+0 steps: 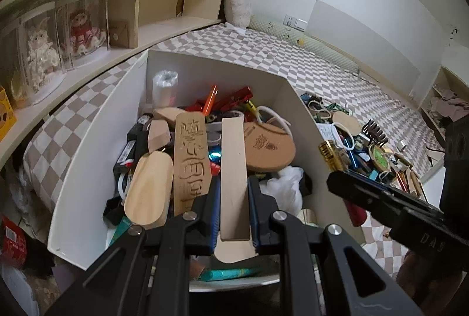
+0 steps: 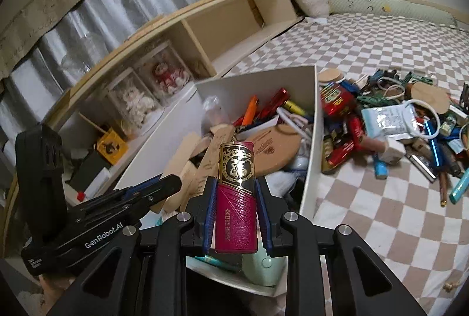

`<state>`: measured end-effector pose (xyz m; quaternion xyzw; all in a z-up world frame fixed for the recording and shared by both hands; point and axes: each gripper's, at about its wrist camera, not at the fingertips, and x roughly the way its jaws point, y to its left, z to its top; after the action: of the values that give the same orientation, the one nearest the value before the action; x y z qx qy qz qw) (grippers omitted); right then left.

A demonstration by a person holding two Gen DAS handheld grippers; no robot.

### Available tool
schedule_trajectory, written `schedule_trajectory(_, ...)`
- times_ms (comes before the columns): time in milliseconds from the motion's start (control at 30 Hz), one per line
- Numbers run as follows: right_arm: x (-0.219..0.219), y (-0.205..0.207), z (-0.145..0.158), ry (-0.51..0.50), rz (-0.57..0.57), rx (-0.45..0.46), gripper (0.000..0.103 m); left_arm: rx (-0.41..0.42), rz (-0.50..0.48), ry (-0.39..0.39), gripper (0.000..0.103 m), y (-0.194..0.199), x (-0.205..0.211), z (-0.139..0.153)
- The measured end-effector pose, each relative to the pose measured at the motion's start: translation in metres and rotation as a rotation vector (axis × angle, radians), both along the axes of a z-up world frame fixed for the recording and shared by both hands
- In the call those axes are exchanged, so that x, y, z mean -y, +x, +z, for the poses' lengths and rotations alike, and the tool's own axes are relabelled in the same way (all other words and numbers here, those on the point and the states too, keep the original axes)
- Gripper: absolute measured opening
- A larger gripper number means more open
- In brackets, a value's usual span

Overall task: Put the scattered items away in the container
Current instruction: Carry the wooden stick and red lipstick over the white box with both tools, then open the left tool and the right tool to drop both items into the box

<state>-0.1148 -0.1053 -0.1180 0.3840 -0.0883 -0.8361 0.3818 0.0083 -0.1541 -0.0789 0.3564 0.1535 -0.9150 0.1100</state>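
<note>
My left gripper [image 1: 234, 189] is shut on a plain pale wooden strip [image 1: 233, 169] that sticks forward over the white box [image 1: 88, 169]. The box is piled with wooden pieces, a carved wooden plank [image 1: 190, 160], a round cork board [image 1: 269, 145] and red and orange items. My right gripper [image 2: 236, 187] is shut on a magenta case with a black-and-gold top [image 2: 236, 195], held above the near end of the same white box [image 2: 312, 140]. The left gripper [image 2: 158, 187] shows at the left of the right wrist view. The right gripper [image 1: 340, 179] reaches in from the right of the left wrist view.
A heap of scattered items [image 2: 395, 125] lies on the checked bedspread [image 2: 366, 213] to the right of the box, with a red tin [image 2: 334, 99] and a pale blue pouch [image 2: 387, 119]. A wooden shelf [image 1: 164, 8] with boxed dolls runs along the left.
</note>
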Motion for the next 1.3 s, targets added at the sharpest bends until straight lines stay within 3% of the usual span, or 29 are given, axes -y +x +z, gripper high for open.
schedule_trajectory(267, 0.007, -0.001, -0.006, -0.003, 0.016, 0.028, 0.027, 0.025, 0.022, -0.004, 0.017, -0.005, 0.003, -0.006)
schedule_trajectory(400, 0.012, -0.001, -0.007, -0.001, 0.026, 0.032, 0.027, 0.043, 0.053, 0.029, 0.025, -0.006, 0.010, -0.012)
schedule_trajectory(1067, 0.037, 0.000, -0.014, 0.040, 0.051, 0.025, 0.028, 0.035, 0.111, 0.009, 0.025, 0.008, 0.021, -0.006)
schedule_trajectory(1133, 0.036, 0.003, -0.011, 0.075, 0.026, -0.005, 0.041, 0.036, 0.114, 0.004, 0.025, 0.008, 0.021, -0.006)
schedule_trajectory(1167, 0.036, 0.004, -0.010, 0.097, 0.010, -0.019, 0.063, 0.037, 0.115, 0.002, 0.025, 0.008, 0.021, -0.006)
schedule_trajectory(1200, 0.035, 0.005, -0.008, 0.104, 0.002, -0.032, 0.071, 0.037, 0.114, 0.000, 0.025, 0.008, 0.020, -0.006)
schedule_trajectory(1300, 0.029, 0.005, -0.004, 0.081, 0.002, -0.035, 0.071, 0.040, 0.113, -0.005, 0.025, 0.008, 0.018, -0.006)
